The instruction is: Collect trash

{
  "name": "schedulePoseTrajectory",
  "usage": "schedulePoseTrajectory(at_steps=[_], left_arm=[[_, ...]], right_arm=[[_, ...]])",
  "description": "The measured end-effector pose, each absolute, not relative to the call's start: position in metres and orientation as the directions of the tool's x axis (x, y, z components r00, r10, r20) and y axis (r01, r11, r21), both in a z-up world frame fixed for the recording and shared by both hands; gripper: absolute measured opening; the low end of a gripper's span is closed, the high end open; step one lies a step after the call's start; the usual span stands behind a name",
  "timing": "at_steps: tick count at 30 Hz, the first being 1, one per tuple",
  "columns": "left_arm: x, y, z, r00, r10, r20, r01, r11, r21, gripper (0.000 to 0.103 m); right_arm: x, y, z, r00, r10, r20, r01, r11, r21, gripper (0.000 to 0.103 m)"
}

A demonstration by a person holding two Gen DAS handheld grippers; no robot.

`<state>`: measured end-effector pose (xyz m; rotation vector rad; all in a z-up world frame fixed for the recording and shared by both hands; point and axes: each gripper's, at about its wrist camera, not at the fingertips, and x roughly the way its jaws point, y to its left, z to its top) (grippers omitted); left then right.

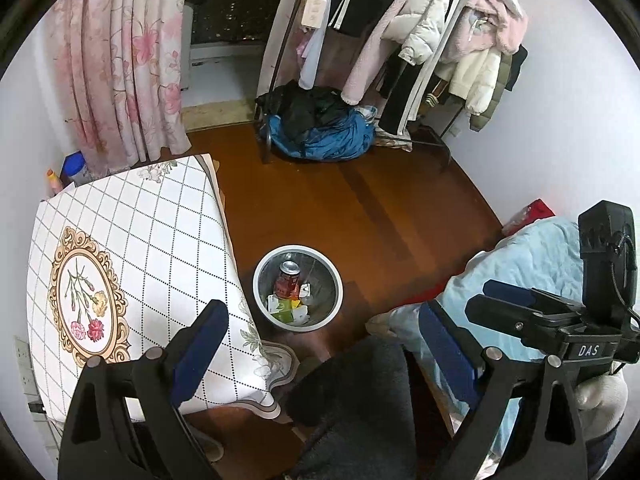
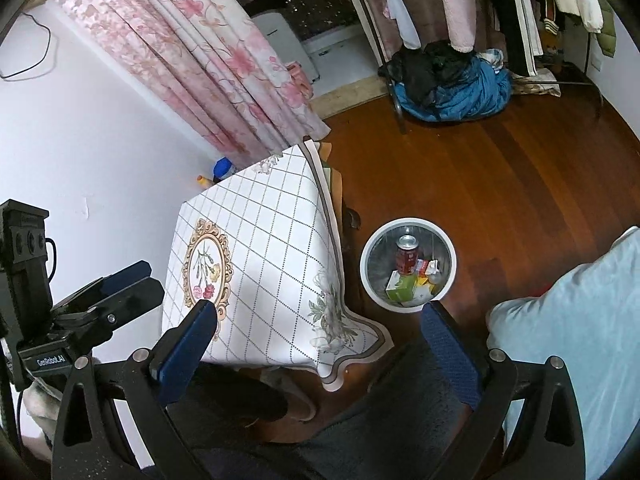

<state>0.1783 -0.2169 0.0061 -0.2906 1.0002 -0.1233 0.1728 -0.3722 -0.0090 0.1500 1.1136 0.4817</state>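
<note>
A round white-rimmed trash bin (image 1: 298,247) (image 2: 408,221) stands on the wooden floor beside the table. Inside it are a red drink can (image 1: 287,278) (image 2: 407,257), a green carton (image 1: 280,311) (image 2: 402,288) and scraps of paper. My left gripper (image 1: 320,340) is held above and short of the bin, open, with nothing between its blue pads. My right gripper (image 2: 320,336) is also open and bare, the bin just beyond its right finger. Each gripper shows from the side in the other's view: the right gripper (image 1: 480,292) and the left gripper (image 2: 148,276).
A table with a checked floral tablecloth (image 1: 140,240) (image 2: 260,240) is left of the bin. Light blue bedding (image 1: 520,264) (image 2: 580,320) lies to the right. A person's dark trouser leg (image 1: 352,400) is below. Farther off are a blue clothes pile (image 1: 320,136), a hanging rack and a pink curtain (image 2: 192,48).
</note>
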Motion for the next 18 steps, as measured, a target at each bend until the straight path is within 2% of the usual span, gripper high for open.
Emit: schedulePoseTrajectory(at_steps=[9,10,18], left_arm=[[0.1784,-0.2192,0.01,0.548,-0.247,-0.799,-0.015,0.952,-0.304,0.098],[0.1784,-0.2193,0.0094,0.547,-0.249,-0.799,-0.014,0.952,-0.306,0.103],[0.1773,-0.2177,0.0096,0.543,-0.254,-0.8,-0.016,0.95,-0.312,0.103]], right_arm=[[0.1691,-0.37,-0.0021,0.353,0.444,-0.824,-0.309,0.886,0.346,0.103],[0.1693,-0.3688,-0.0022,0.351,0.444,-0.824,-0.311,0.886,0.345,0.103],[0.1703,-0.3678,-0.0004,0.35,0.445,-0.824,-0.313,0.885,0.345,0.103]])
